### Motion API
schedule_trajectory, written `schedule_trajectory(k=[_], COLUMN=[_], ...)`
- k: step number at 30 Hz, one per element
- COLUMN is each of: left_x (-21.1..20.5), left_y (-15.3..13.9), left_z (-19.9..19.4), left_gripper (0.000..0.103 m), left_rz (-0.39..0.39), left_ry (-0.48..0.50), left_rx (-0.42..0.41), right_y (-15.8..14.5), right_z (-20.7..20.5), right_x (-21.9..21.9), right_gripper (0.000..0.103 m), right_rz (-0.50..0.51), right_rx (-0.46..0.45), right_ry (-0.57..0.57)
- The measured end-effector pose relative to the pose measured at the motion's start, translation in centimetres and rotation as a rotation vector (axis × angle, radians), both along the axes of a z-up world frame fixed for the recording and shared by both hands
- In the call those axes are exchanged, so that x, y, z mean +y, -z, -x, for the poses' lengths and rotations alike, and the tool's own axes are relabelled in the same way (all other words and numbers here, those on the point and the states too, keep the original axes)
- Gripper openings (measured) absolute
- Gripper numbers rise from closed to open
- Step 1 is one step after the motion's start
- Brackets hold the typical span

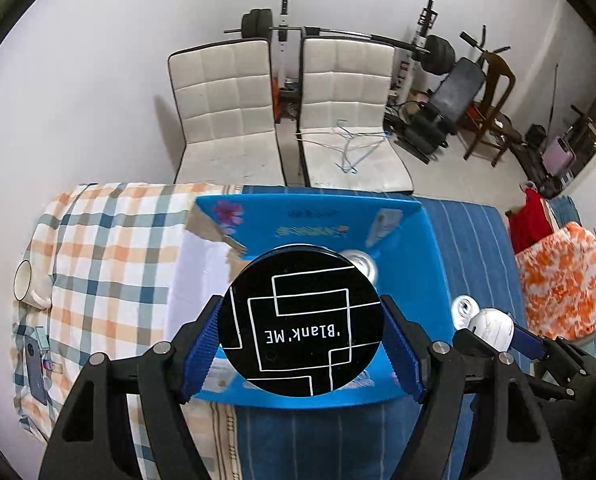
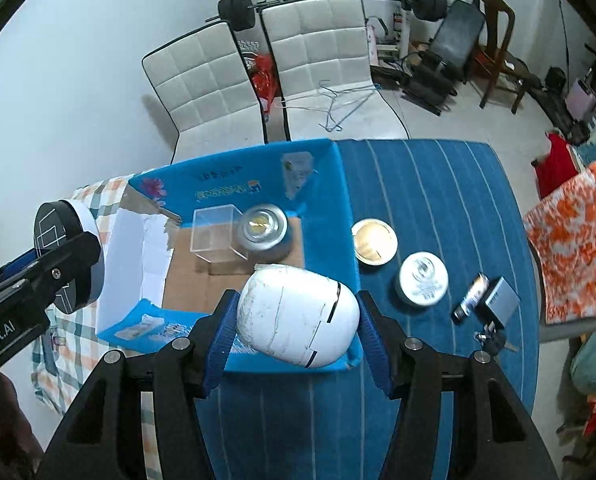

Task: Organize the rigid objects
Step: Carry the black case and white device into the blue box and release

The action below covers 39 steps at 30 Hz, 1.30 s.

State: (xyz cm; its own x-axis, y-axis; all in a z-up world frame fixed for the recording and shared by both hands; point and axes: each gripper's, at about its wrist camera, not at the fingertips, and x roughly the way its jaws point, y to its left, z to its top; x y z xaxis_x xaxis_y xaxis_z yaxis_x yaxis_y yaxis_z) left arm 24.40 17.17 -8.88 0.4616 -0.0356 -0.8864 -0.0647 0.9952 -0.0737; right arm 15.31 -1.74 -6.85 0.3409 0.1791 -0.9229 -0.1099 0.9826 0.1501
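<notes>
right hand-held gripper (image 2: 296,330) clamped on white egg-shaped case (image 2: 298,314), long axis crosswise | blue box (image 2: 326,184) directly ahead, frame centre | left hand-held gripper (image 1: 302,340) clamped on black round tin (image 1: 302,320), likewise over box

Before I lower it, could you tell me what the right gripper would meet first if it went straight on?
Probably the blue box: the right gripper holds the white egg-shaped object over its near edge; depth is unclear.

Left gripper (image 1: 301,344) clamps round black tin (image 1: 302,322), lid printed "Blank ME", blue ribbed fingers (image 1: 204,350) pressing both sides, above open blue box (image 1: 430,248). Right gripper (image 1: 498,334) at right holds white egg-shaped object (image 1: 492,326). White mug (image 1: 26,284) on checked cloth (image 1: 110,248) at left.
</notes>
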Motion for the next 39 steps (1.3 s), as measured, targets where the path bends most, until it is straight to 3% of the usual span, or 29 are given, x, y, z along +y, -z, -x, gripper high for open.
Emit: schedule_trajectory(k=[5,15,20,28,37,39], left_x=[2.4,6.3,6.4,5.3,5.6,5.7], left_y=[2.2,12.9,16.0,19.2,19.1,18.9], left_z=[-1.8,-9.7,-12.0,-13.5,-13.8,-13.8], left_gripper=[0.073,0.073,0.073,0.075,0.075,0.076], left_rz=[-0.002,0.043,0.037,0.043,0.052,0.05], left_ry=[-0.009,-0.02,-0.001,0.043,0.035,0.037], left_rx=[0.04,0.271,0.348,0.483,0.514,0.516], right_y=[2.3,12.9,16.7,20.5,22.3,22.4], right_z=[-1.6,-5.4,-7.1,-8.5,-10.2,-10.3], right_x=[2.4,5.7,6.4,7.0,7.5,7.4], right_gripper=[0.06,0.061,0.061,0.061,0.061,0.065], right_rz=[0.029,0.116,0.149,0.144,0.151,0.144], right_rx=[0.029,0.201,0.28,0.391,0.456,0.464], right_ry=[-0.009,-0.01,-0.001,-0.006,0.001,0.0])
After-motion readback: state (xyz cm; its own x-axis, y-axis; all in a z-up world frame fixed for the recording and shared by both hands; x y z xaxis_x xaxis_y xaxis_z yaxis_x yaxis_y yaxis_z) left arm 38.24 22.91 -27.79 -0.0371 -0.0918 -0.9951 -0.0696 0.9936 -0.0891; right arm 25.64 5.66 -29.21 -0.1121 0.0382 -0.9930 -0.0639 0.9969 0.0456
